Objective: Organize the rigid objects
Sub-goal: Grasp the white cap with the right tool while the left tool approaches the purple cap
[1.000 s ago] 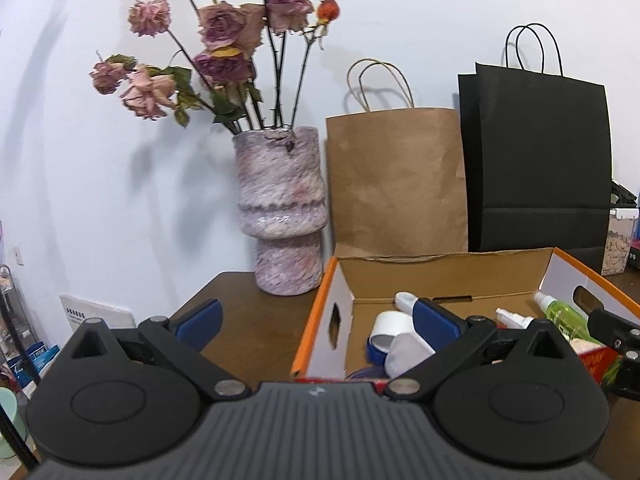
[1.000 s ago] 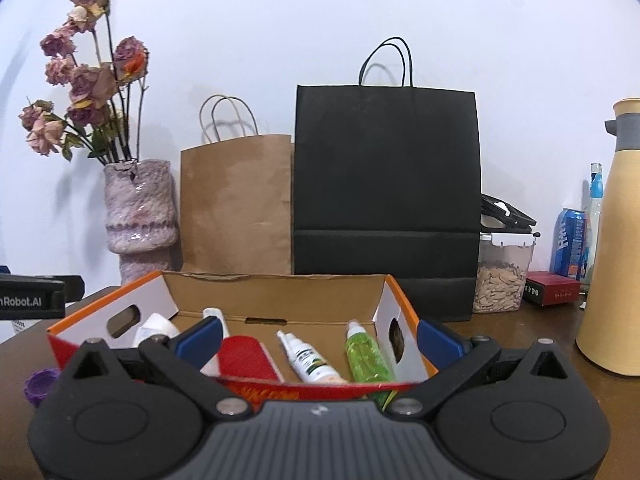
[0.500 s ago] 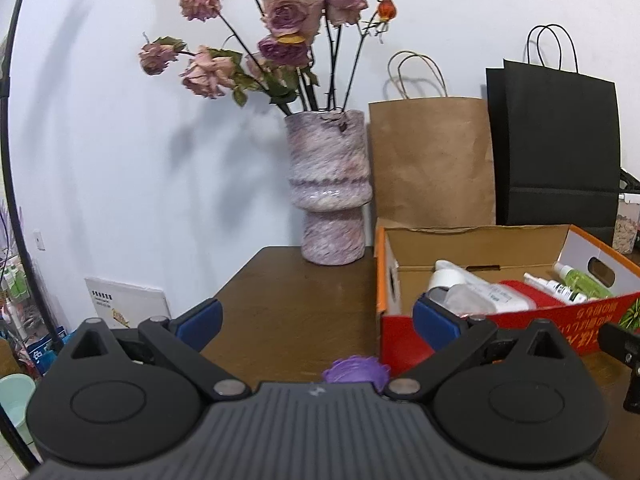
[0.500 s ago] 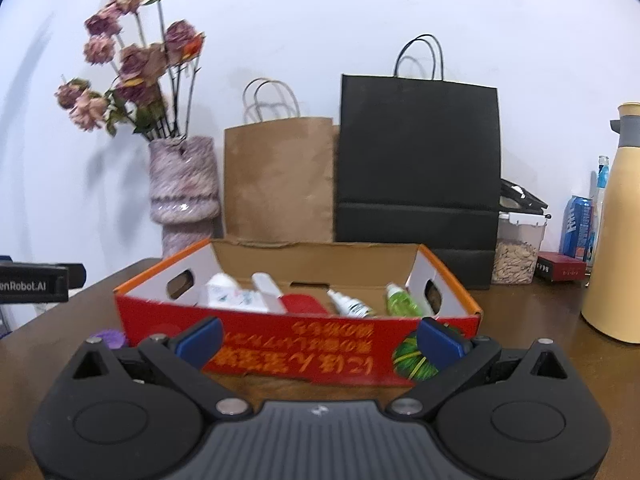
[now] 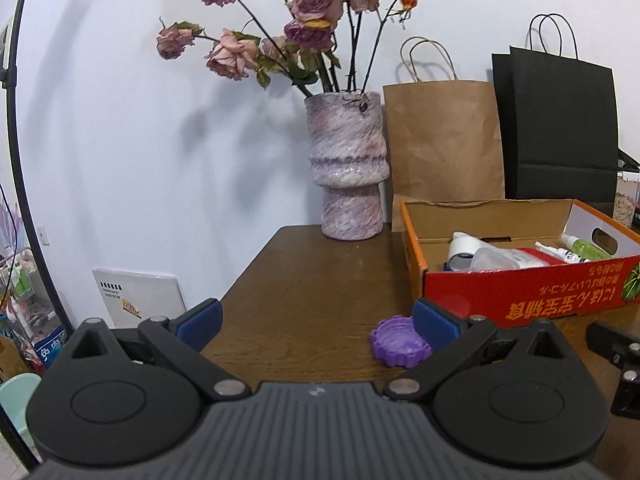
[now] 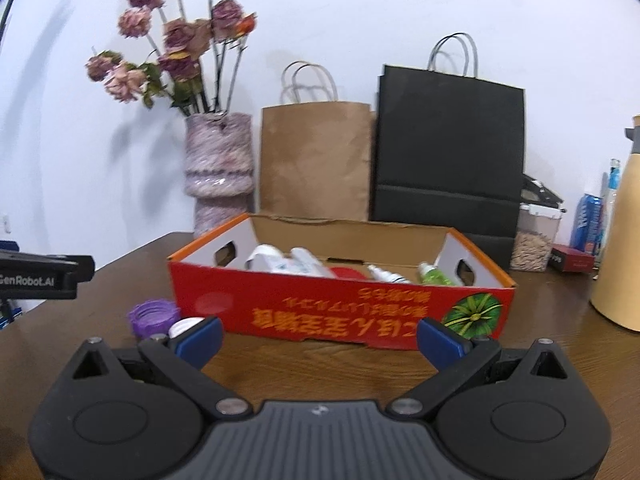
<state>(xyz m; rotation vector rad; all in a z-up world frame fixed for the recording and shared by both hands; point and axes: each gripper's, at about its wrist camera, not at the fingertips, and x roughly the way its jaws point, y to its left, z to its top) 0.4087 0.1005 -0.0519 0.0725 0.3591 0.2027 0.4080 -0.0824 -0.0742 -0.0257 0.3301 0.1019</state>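
purple cap [image 5: 401,342] on table, touching open left hand-held gripper [image 5: 316,322] right finger.

Table [image 5: 312,280] is dark brown wood with visible grain and a slight sheen. The box [image 6: 340,312] is cardboard, glossy red print outside, raw matt brown inside. Purple cap [image 5: 400,342] looks like ridged plastic. Vase [image 5: 346,168] has a rough, mottled, ceramic-looking surface, a bit shiny. Brown bag [image 5: 442,140] and black bag [image 5: 560,120] are both matt paper. Grippers' bodies are matt black plastic, with ribbed tops.
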